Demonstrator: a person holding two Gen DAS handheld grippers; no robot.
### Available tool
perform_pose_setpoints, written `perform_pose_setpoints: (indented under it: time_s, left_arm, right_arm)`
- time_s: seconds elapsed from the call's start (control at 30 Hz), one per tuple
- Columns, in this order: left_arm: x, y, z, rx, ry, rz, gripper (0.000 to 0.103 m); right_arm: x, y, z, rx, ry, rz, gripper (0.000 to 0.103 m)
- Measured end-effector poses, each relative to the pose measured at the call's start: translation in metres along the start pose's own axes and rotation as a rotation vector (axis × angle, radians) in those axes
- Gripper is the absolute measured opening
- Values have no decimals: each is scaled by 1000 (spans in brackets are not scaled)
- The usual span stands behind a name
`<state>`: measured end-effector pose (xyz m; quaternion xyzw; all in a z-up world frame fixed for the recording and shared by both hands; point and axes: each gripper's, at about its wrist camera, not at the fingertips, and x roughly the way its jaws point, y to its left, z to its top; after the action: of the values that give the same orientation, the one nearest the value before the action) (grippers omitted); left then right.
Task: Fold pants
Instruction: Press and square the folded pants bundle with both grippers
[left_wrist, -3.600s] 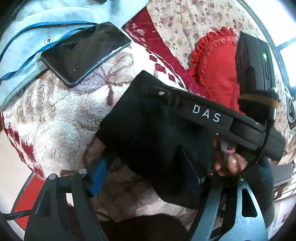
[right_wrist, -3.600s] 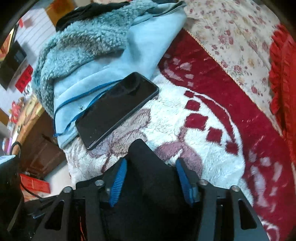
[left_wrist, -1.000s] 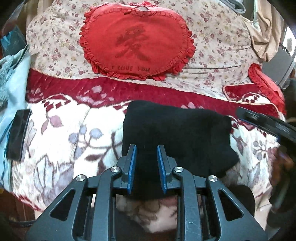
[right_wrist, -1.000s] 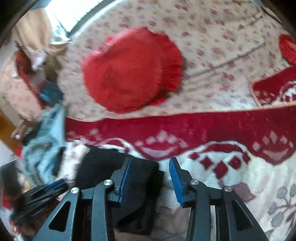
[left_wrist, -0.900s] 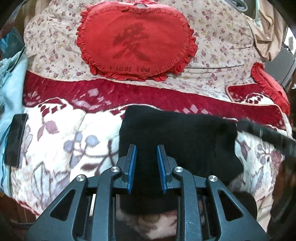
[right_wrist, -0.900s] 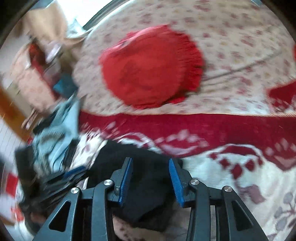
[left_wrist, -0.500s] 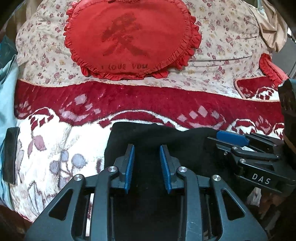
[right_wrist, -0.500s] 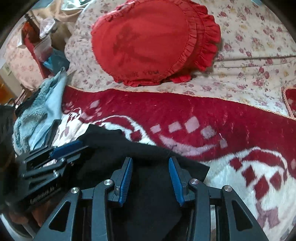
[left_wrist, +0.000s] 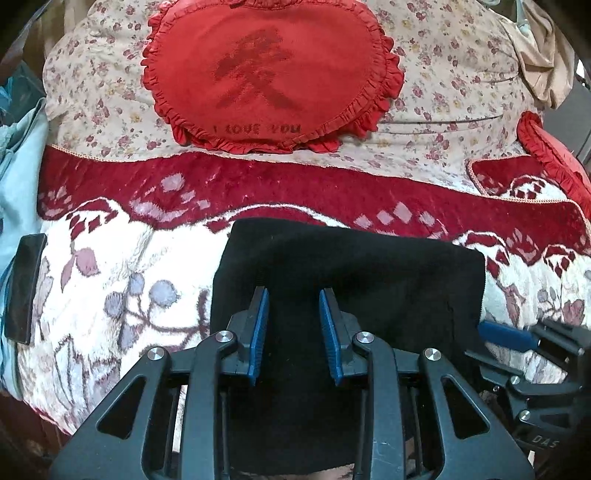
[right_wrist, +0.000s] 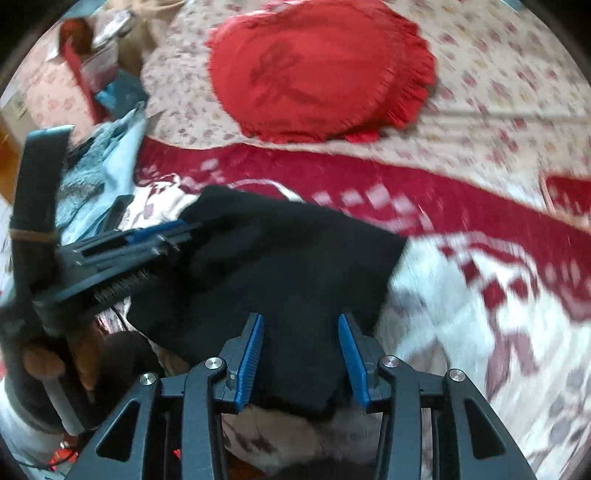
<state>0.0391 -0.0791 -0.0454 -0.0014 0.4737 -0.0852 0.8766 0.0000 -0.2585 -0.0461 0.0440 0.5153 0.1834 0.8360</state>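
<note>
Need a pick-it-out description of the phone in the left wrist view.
Start from the big red heart pillow at the top of the bed, then drop down-left to the white part of the fleece blanket at the edge. The phone lies there beside pale blue clothing: a flat, glossy black slab, unlike the soft black pants mid-bed.

Left tongs (left_wrist: 293, 314), jaws parted, over folded black pants (left_wrist: 369, 266) on blanket (left_wrist: 110, 266).
</note>
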Motion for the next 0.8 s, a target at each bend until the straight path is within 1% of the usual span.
perform_pose_setpoints:
  time_s: [0.07, 0.13, 0.17, 0.33, 0.47, 0.53, 0.6, 0.67, 0.7, 0.73, 0.77, 0.8]
  left_arm:
    - [-1, -1, -2, 5, 1, 7, 28]
    - [-3, -2, -3, 9, 2, 3, 31]
    - [-4, -1, -3, 6, 3, -3, 32]
    - [-10, 3, -6, -11, 9, -12, 33]
    - [-14, 4, -9, -21, 15, -17, 33]
    - [-17, 6, -10, -23, 15, -23, 33]
    - [-21, 10, -12, -30, 13, -30, 33]
    - [-26, 18, -16, -51, 10, -45, 33]
    - [-27, 22, -17, -61, 11, -54, 38]
    - [-29, 29, -19, -81, 15, -75, 53]
    - [-29, 37, -20, -107, 17, -106, 63]
    - [-29, 45, -21, -141, 18, -138, 71]
  right_arm:
    - [3, -10, -12, 41, 24, 13, 45]
    - [6, -22, -21, 110, 46, 91, 46]
    - [4, -24, -23, 126, 36, 107, 46]
    - [-12, -23, -21, 113, 1, 88, 46]
    - [-30, -12, -14, 96, -75, 93, 46]
    - [-34, -5, -10, 75, -94, 89, 46]
    - [-34, 1, -6, 51, -94, 80, 46]
    - [-27, -1, -5, 56, -71, 82, 46]
    - [-22, -2, -4, 64, -59, 75, 46]
    - [-18, -6, -5, 75, -52, 64, 47]
    - [-15, -11, -6, 94, -53, 61, 50]
    - [-13, -18, -7, 115, -55, 69, 51]
